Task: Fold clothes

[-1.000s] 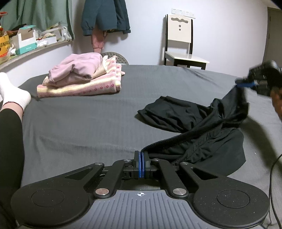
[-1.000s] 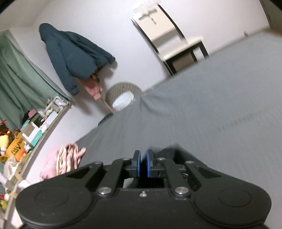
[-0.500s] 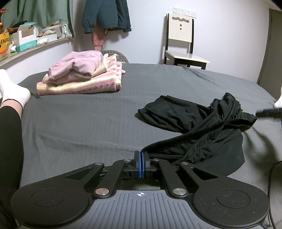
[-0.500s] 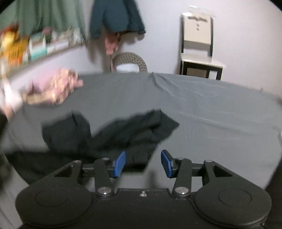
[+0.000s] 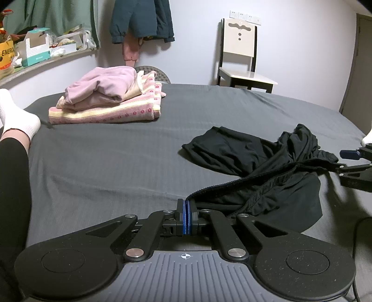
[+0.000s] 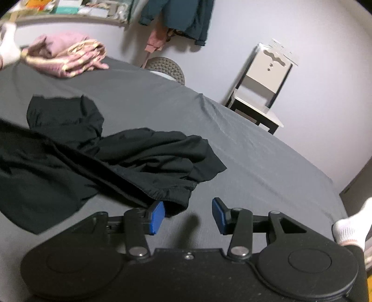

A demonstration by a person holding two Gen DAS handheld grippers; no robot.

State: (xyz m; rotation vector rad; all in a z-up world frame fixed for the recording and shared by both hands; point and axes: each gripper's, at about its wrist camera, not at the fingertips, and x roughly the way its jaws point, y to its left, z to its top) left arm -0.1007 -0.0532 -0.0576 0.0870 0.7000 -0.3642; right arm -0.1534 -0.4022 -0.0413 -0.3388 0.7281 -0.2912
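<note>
A rumpled black garment lies spread across the right half of the grey bed, one ribbed edge drawn out in a taut line toward my left gripper. That gripper's blue pads are pressed together with the hem pinched between them, low over the sheet at the near edge of the bed. In the right wrist view the same garment sprawls from the left side to the middle, its gathered hem bunched just ahead of my right gripper. The right gripper's jaws stand spread wide with nothing between them; its left blue pad sits just beside, perhaps touching, the hem, while the other pad hangs over bare sheet. From the left wrist view the right gripper shows at the far right edge, near the garment's far end.

Well apart from the black cloth, at the far left of the bed, a folded stack of pink and striped clothes rests neatly. A person's leg in black with a white sock lies along the left edge, and another white sock shows at the right. Behind the bed stand a white chair against the wall, a dark teal jacket hanging up, and a cluttered shelf.
</note>
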